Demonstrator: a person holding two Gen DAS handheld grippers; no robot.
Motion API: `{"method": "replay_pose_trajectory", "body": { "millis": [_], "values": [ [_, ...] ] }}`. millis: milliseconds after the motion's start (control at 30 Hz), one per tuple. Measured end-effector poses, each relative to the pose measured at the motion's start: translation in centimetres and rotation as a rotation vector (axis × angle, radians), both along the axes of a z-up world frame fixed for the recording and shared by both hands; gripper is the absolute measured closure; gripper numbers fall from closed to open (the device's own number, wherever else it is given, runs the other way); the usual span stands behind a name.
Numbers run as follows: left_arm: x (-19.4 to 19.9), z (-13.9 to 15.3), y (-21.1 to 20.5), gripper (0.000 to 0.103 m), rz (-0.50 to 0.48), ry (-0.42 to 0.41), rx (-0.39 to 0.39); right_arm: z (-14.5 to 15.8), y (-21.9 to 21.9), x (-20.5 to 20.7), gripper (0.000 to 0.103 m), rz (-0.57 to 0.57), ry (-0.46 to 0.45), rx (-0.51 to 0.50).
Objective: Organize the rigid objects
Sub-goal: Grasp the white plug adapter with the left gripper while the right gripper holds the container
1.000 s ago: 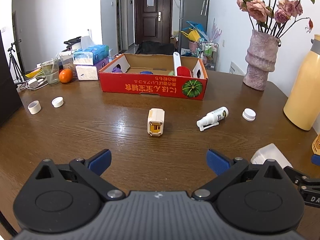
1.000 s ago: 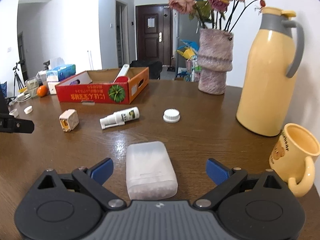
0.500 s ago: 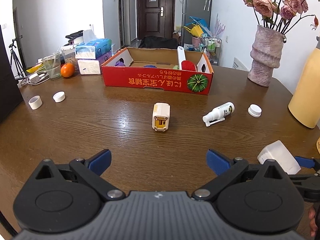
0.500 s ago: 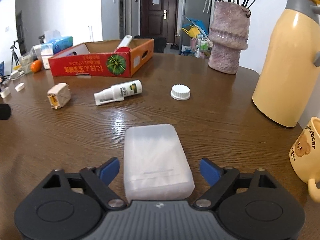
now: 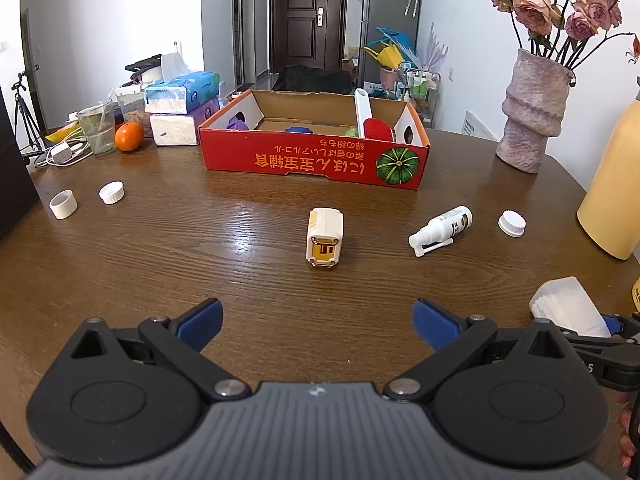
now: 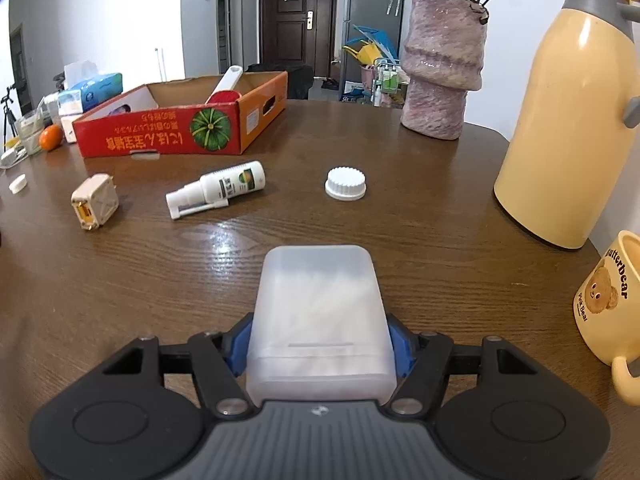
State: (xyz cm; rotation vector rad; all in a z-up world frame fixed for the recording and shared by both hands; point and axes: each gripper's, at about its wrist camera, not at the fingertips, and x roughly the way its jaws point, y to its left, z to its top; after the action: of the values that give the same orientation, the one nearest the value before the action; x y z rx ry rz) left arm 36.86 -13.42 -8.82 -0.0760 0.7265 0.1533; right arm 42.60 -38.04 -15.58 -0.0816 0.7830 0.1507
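A translucent white plastic case (image 6: 320,308) lies on the wooden table between the blue pads of my right gripper (image 6: 319,346). Its jaws are closing, and both pads touch the case's sides. The same case (image 5: 566,306) shows at the right edge of the left wrist view. My left gripper (image 5: 318,318) hovers open over bare table with nothing between its fingers. Ahead of it lie a small cream block (image 5: 325,236), a white spray bottle (image 5: 442,229) and a white cap (image 5: 511,223). A red cardboard box (image 5: 312,160) with several items inside stands behind them.
Two more white caps (image 5: 111,192) (image 5: 63,204) lie at the far left. A yellow thermos (image 6: 568,120) and a bear mug (image 6: 612,300) stand to the right, with a stone vase (image 6: 440,64) behind. An orange (image 5: 129,136), a glass and tissue packs (image 5: 182,92) crowd the back left.
My right gripper moved forward and down around the translucent case, and its jaws narrowed from wide open until the pads met the case's sides. The left gripper stayed open, nearly in place.
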Motion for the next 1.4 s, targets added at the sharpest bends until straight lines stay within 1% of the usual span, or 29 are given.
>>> {"method": "replay_pose_trajectory", "body": {
  "millis": [333, 700, 1100, 1200, 1267, 1333, 1400],
  "values": [
    [2.0, 0.3, 1.0, 0.000, -0.024, 0.023, -0.008, 1.5, 0.4, 1.0, 0.038, -0.040, -0.019, 0.003],
    [6.3, 0.0, 1.8, 0.000, -0.050, 0.058, -0.010, 2.8, 1.1, 3.0, 0.038, -0.077, -0.037, 0.003],
    [11.6, -2.1, 2.6, 0.000, -0.031, 0.106, 0.003, 2.2, 1.6, 5.7, 0.038, -0.093, -0.044, -0.003],
    [12.8, -2.8, 2.7, 0.000, -0.010, 0.116, 0.015, 2.0, 1.8, 6.4, 0.038, -0.092, -0.043, -0.007],
    [13.4, -3.2, 2.8, 0.001, -0.005, 0.123, 0.006, 1.8, 1.9, 6.7, 0.038, -0.091, -0.042, -0.009],
    [14.1, -3.7, 3.0, 0.003, -0.003, 0.132, -0.009, 1.6, 1.9, 7.0, 0.038, -0.089, -0.041, -0.010],
    [14.7, -4.2, 2.9, 0.006, 0.003, 0.141, -0.009, 1.5, 2.0, 7.1, 0.038, -0.088, -0.040, -0.011]
  ]
}}
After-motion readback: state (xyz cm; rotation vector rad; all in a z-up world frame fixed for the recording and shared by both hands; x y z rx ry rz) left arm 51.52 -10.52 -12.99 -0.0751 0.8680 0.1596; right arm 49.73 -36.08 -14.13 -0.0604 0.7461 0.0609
